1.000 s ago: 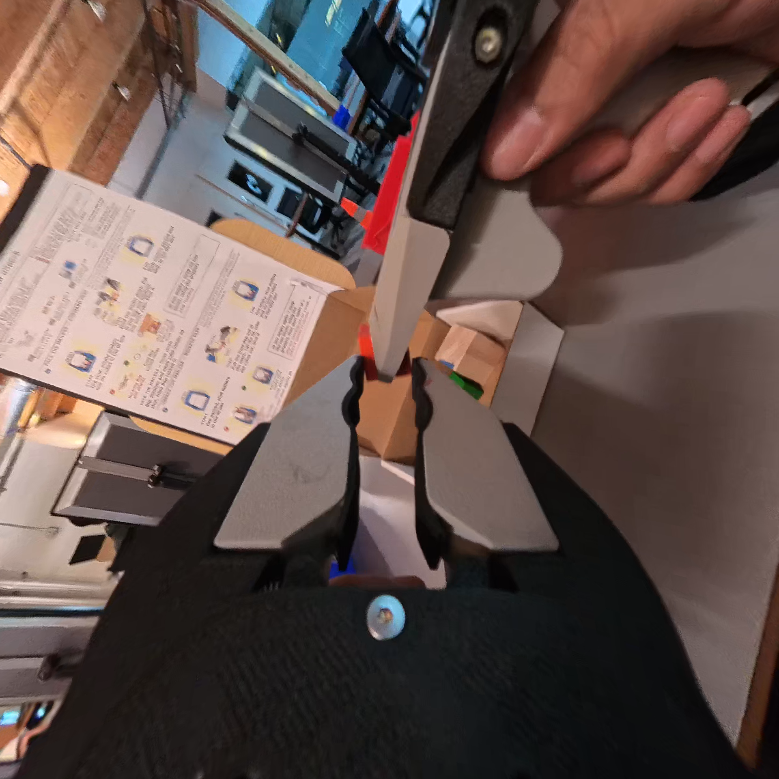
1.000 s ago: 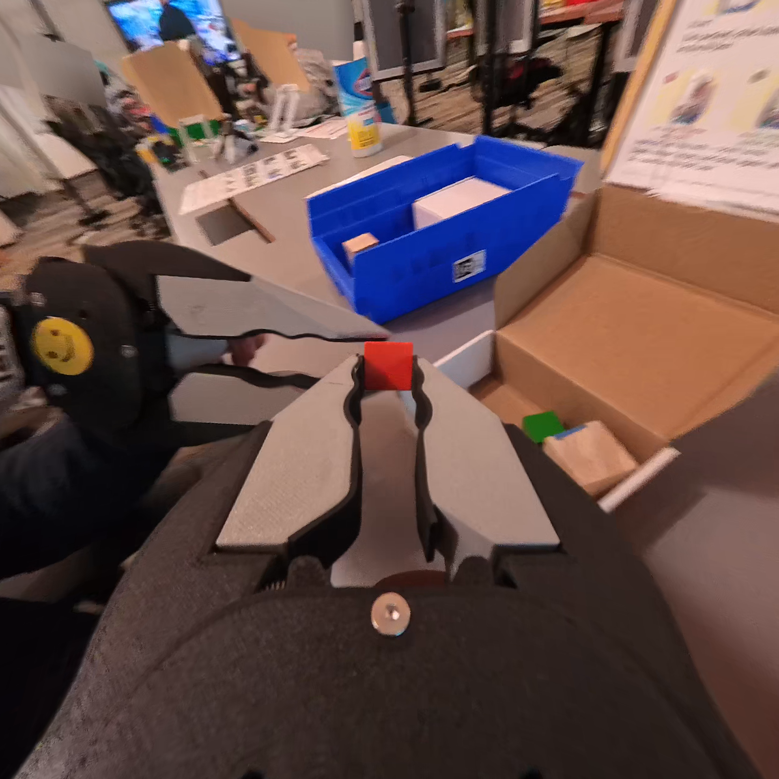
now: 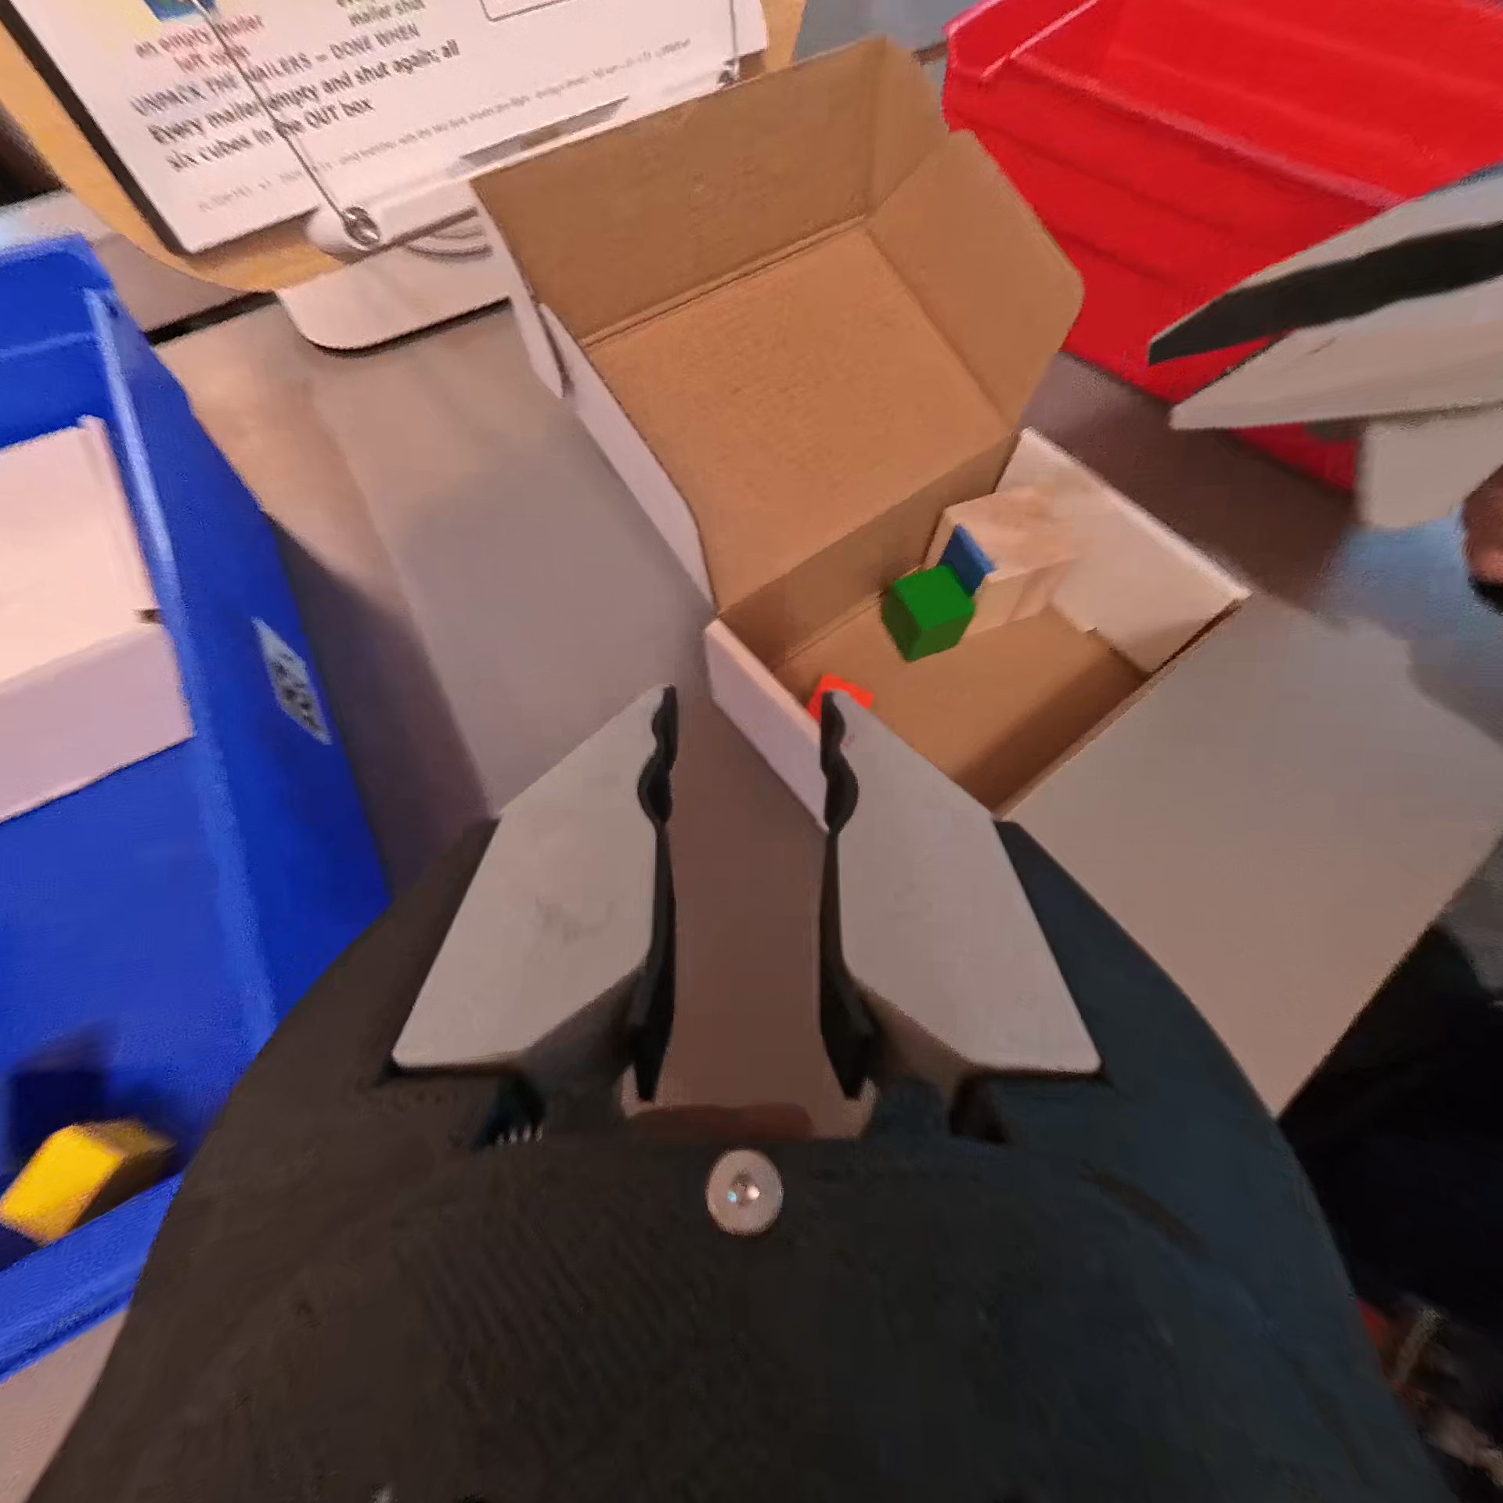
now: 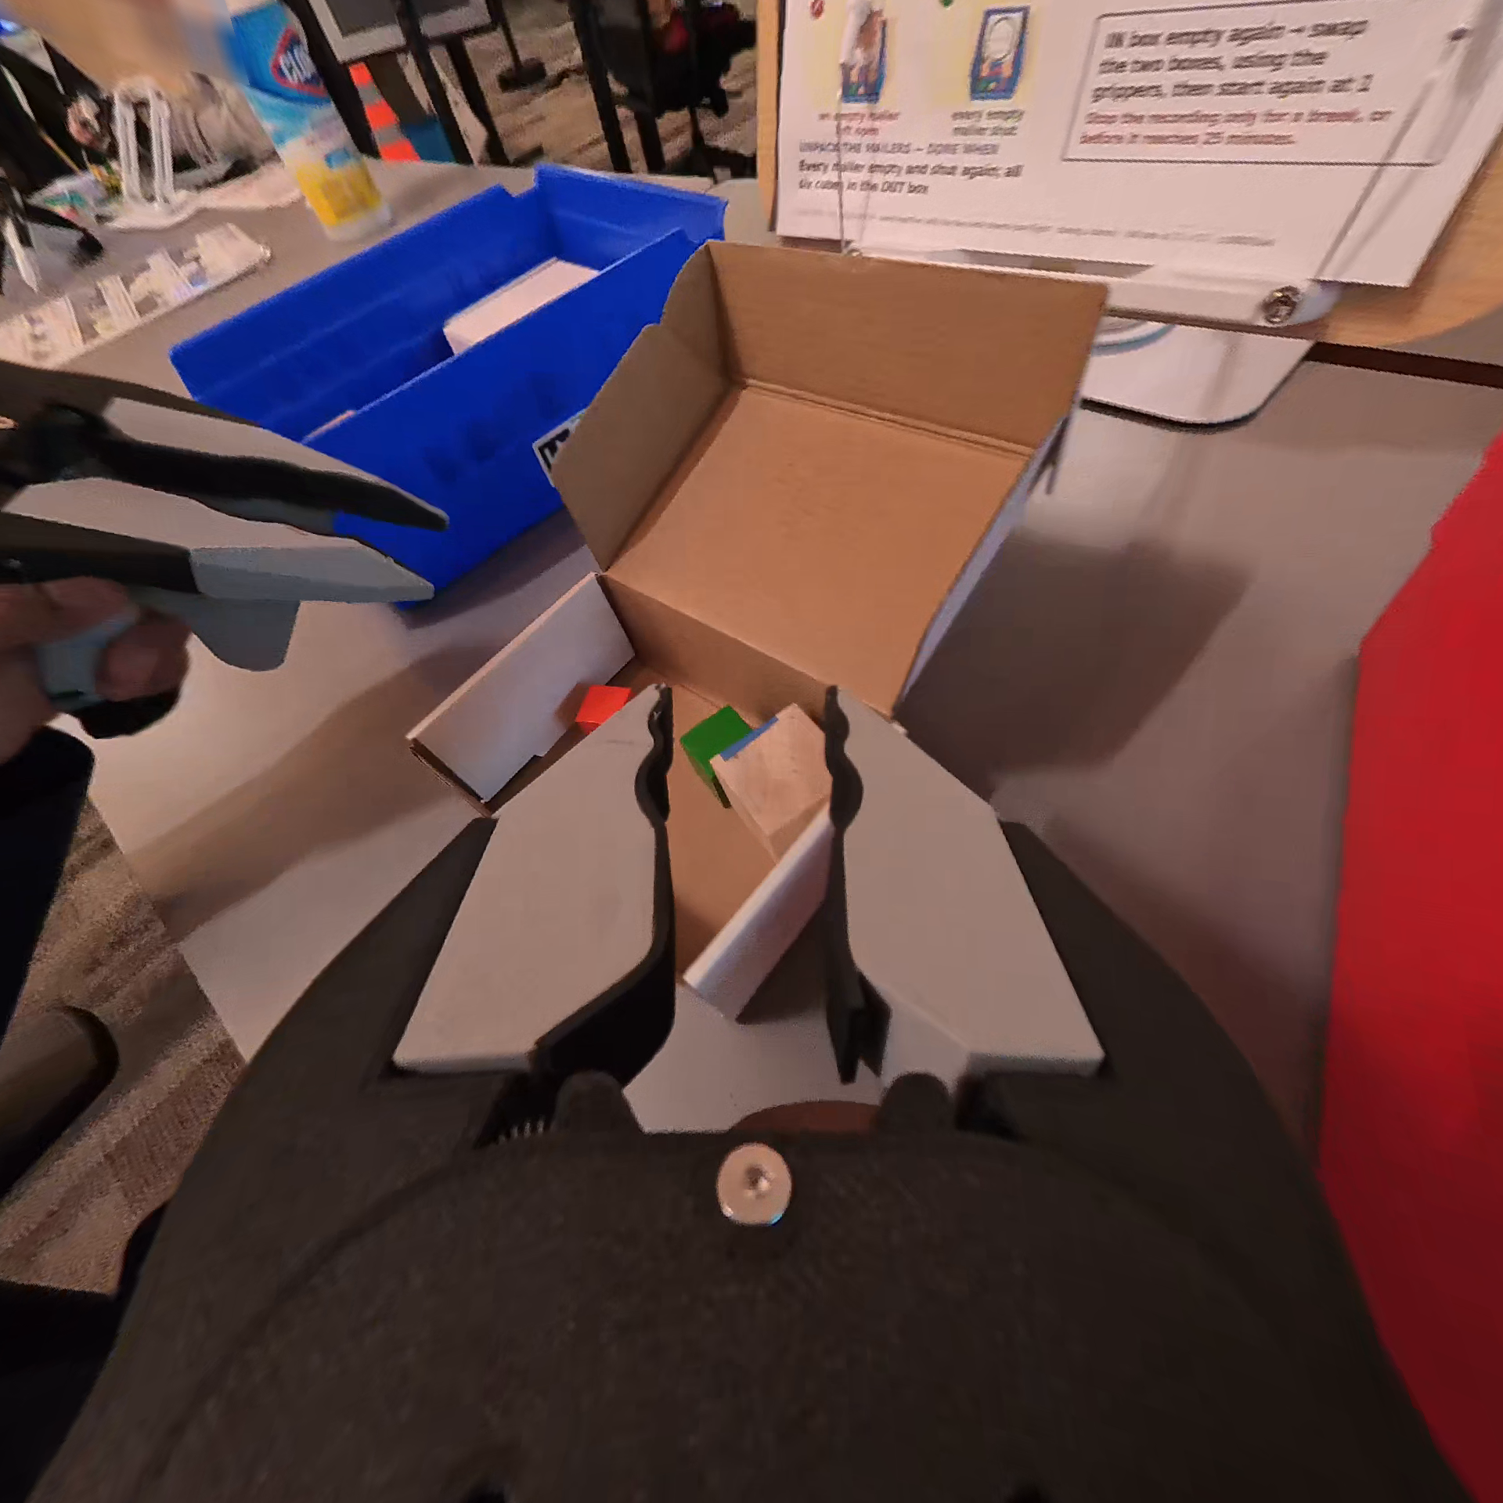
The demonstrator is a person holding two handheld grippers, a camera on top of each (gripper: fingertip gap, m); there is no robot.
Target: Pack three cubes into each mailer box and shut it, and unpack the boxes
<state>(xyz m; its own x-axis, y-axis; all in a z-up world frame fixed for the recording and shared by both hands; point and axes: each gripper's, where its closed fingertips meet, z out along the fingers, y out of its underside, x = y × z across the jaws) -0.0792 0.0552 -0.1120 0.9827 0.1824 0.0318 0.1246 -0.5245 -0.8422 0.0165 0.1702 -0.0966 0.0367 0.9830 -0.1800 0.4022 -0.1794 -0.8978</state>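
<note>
To the left of the left claw (image 3: 744, 760) sits the blue bin (image 3: 203, 732), likely the supply, holding a white mailer and a yellow cube (image 3: 77, 1171). Both claws are spread and empty. Ahead of the right claw (image 4: 747, 752) the open mailer box (image 4: 520, 716) rests on the grey surface (image 4: 1139, 651), its lid propped back so cubes can drop in; the red cube (image 4: 602, 706), green cube (image 4: 712, 736) and wooden cube (image 4: 777, 785) lie inside. Three appear packed, so closing the lid seems next. The red bin (image 4: 1431, 895) waits to the right.
</note>
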